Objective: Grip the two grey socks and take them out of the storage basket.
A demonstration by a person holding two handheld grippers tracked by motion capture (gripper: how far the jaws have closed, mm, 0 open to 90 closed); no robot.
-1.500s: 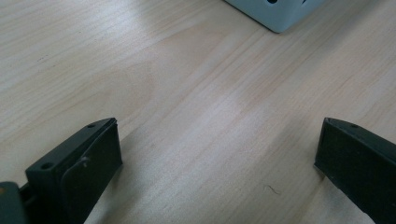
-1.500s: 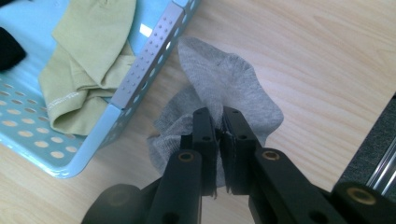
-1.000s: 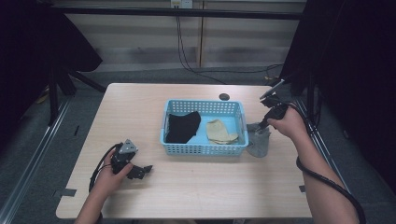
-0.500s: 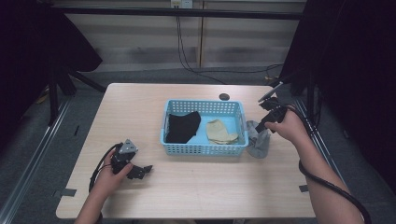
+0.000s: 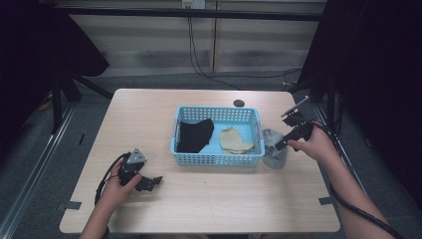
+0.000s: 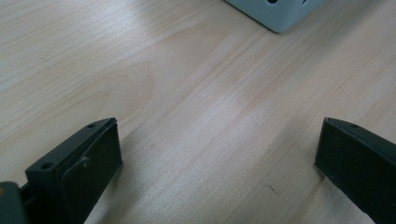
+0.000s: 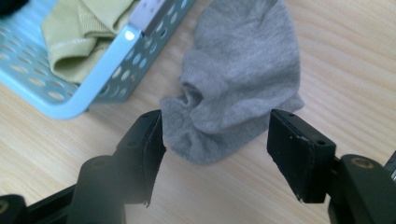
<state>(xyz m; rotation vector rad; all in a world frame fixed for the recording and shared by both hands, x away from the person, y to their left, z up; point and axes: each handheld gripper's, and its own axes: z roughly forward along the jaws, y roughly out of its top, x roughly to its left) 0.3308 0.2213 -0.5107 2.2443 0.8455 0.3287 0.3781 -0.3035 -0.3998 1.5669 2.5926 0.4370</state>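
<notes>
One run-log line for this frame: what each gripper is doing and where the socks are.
right gripper: jaws just opened, grey sock released on table beside basket | left gripper: open, idle | basket: black sock, tan sock

The light wooden table [image 5: 209, 199] lies bare along its near edge and whole left half. The pale blue perforated plastic basket [image 5: 216, 159] blocks the middle, and a crumpled grey sock [image 5: 272, 149] lies just beside its right wall, narrowing that side.
</notes>
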